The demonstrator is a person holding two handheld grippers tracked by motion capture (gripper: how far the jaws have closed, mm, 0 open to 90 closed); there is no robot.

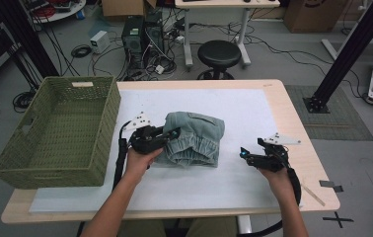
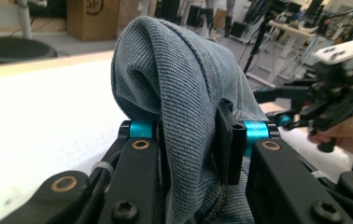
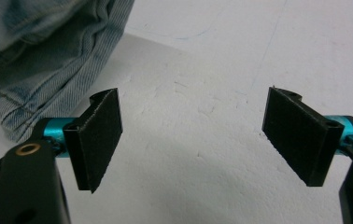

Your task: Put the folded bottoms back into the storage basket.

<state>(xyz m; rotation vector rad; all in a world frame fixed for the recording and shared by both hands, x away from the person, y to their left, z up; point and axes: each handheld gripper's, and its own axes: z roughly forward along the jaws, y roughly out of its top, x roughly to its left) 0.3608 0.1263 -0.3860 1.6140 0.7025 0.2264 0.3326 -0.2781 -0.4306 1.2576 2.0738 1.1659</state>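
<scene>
While my left gripper (image 1: 173,133) clamps the folded jeans (image 1: 194,138), the green wicker basket (image 1: 56,163) holds nothing.
Jeans lie mid-table on the white mat (image 1: 243,113), right of the basket; my right gripper (image 3: 191,135) hangs beside them, jaws wide apart over bare mat.

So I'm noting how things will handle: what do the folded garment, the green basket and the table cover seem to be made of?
The folded garment, pinched by the left gripper, looks like washed blue denim: diagonal twill ribs and stitched seams show, matte.
The green basket looks like woven wicker or plastic strands, which of the two is unclear; the open weave shows.
The table cover looks like white foam or paper sheet, matte and slightly dimpled.
</scene>
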